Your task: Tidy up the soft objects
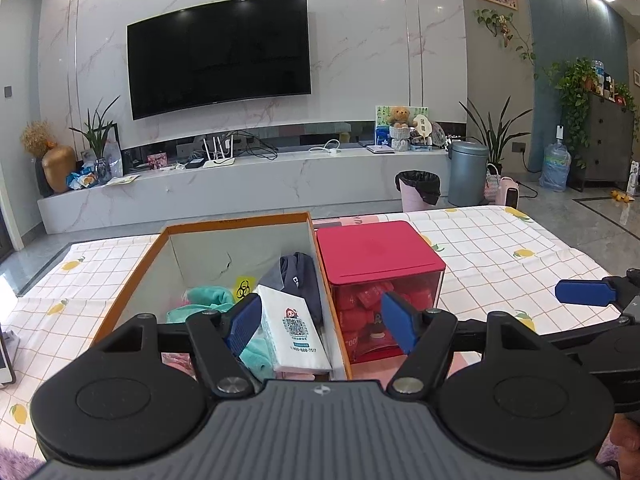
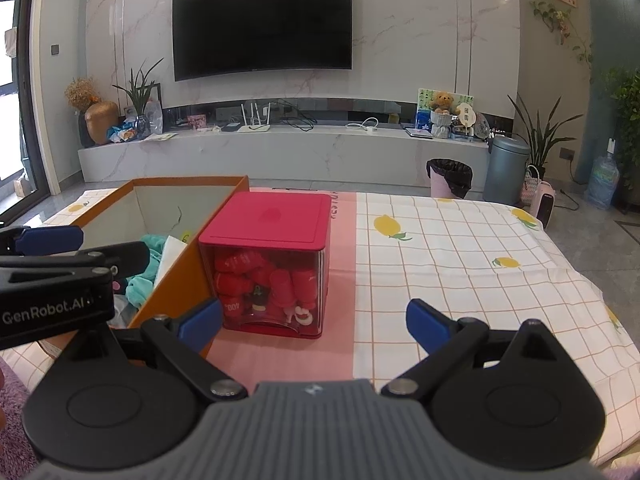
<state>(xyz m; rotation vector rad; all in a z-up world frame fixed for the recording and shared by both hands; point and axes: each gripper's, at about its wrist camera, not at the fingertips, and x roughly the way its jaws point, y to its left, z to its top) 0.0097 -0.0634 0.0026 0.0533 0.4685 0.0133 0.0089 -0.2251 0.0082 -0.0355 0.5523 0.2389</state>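
**Here: both claws wide open, holding nothing**

The left claw [image 1: 320, 322] hangs over the orange box [image 1: 136, 264]. A tissue pack [image 1: 294, 328], teal cloth [image 1: 210, 298] and dark cloth [image 1: 298, 276] lie inside. The right claw [image 2: 314, 326] faces the red box [image 2: 276, 236] beside it, on the counter [image 2: 460, 272].

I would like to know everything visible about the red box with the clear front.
The red box is a cube with an opaque red lid, closed and flat, and clear plastic walls. Inside are many small red items, packed together, and a few small figures near the bottom. It stands upright on the pink strip of the cloth, right beside the orange cardboard box, apparently touching it. No jaws hold it.
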